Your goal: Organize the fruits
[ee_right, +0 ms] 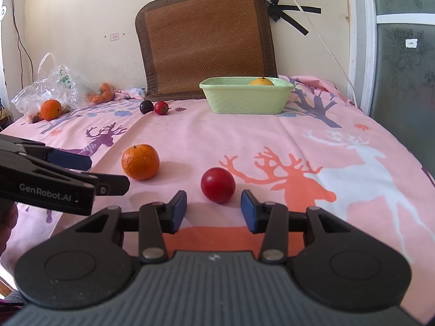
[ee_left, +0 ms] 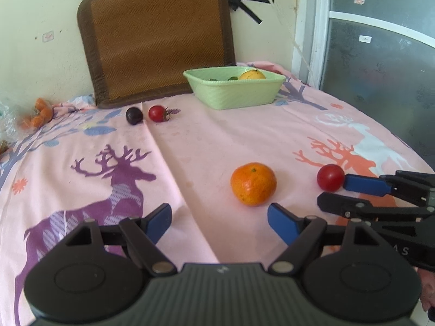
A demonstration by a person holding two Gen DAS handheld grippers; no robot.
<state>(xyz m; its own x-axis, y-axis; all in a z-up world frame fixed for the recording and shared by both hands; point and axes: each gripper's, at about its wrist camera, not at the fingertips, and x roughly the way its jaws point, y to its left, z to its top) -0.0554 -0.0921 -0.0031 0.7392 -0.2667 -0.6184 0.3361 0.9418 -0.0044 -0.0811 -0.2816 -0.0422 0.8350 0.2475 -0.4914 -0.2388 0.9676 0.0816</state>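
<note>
A pink deer-print cloth covers the work surface. Two fruits lie on its near part: a mandarin and a red tomato, set near each other but apart.

The left gripper is held low over the cloth with its jaws spread wide. Nothing is gripped. The mandarin sits just ahead of the blue pads, slightly toward the right pad, and is not touched by either.

The right gripper is held at a moderate opening, narrower than the left. Nothing is gripped. The tomato lies just ahead of the gap between its fingertips, clear of both pads in the right wrist view. In the left wrist view, one blue pad is seen right beside the tomato; contact cannot be confirmed.

A green basket stands at the far side of the cloth, in front of a brown woven mat leaned against the wall. One yellow-orange fruit is seen inside the basket.

A dark plum and a second small red fruit lie side by side on the cloth, to the left of the basket and well apart from both grippers.

At the far left, a clear plastic bag rests by the wall, with an orange beside it.
</note>
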